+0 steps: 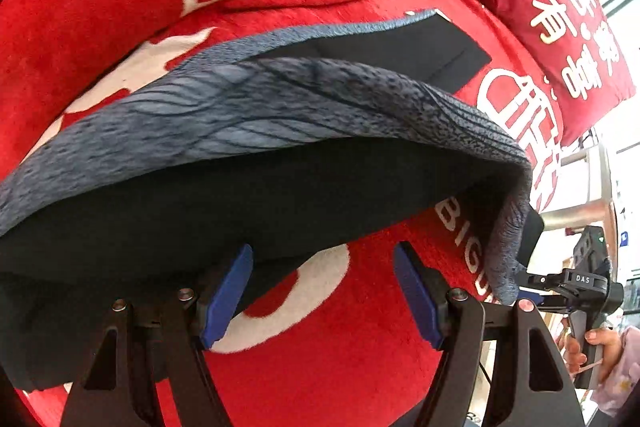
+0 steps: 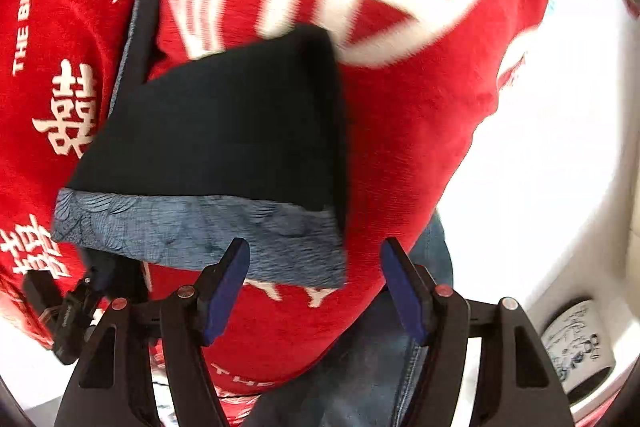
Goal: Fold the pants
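My left claw hangs released over the pants, blue pads apart; dark fabric sits just in front of the left pad, nothing pinched. My right claw also released, jaws spread, the grey patterned hem of the pants just ahead of its left pad, not clamped. Pants are dark navy with grey-blue textured reverse, draped and partly folded over a red blanket printed with white Chinese characters. Readable text: "THE BIG D…" at the left of the right wrist view, "BIG" near the fabric edge in the left view. Red cushion with white characters at far right. "DAS" label on the other gripper's body, with my hand round its handle. Blanket edge drops off to the right in the right wrist view; white floor beyond, denim-clad leg below. Open red blanket beside the folded corner.
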A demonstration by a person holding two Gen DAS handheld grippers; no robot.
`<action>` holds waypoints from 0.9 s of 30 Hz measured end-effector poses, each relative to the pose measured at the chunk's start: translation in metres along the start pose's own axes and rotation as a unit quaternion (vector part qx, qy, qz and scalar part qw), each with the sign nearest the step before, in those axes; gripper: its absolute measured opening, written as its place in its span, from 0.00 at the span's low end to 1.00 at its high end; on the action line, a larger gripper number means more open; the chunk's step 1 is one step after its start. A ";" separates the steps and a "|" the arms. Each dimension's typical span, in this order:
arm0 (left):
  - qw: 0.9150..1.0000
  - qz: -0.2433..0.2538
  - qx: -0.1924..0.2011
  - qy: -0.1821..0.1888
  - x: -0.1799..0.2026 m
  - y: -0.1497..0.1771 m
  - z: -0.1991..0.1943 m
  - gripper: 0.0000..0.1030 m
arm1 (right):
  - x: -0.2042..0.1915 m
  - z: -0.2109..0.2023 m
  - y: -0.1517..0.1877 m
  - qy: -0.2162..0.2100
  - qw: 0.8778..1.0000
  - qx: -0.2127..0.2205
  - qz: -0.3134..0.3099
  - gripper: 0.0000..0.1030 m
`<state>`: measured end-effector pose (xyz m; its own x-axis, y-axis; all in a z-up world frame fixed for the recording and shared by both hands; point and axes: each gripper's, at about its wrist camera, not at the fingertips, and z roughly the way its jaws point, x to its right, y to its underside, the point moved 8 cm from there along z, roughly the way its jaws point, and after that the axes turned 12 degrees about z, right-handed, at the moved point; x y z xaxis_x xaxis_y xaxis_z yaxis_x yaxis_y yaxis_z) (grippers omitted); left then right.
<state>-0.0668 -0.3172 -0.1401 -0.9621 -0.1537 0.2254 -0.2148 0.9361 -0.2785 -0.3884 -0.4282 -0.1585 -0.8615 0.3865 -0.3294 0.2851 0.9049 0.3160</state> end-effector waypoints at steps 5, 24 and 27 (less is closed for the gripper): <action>1.000 -0.012 -0.011 -0.013 -0.002 -0.017 0.003 0.72 | -0.009 0.018 0.001 -0.083 0.994 -0.071 0.018 0.18; 0.980 -0.129 0.042 -0.148 -0.123 -0.104 -0.045 0.72 | -0.344 -0.061 -0.179 -0.099 0.971 0.049 -0.214 0.62; 0.974 -0.156 0.006 -0.162 -0.128 -0.064 -0.037 0.72 | -0.314 -0.040 -0.168 -0.067 0.978 0.035 -0.194 0.62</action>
<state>0.0762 -0.3457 -0.1166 -0.8515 -0.5244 -0.0054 -0.5060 0.8242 -0.2544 -0.1825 -0.7086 -0.0720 -0.8486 0.0265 -0.5284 -0.0206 0.9963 0.0831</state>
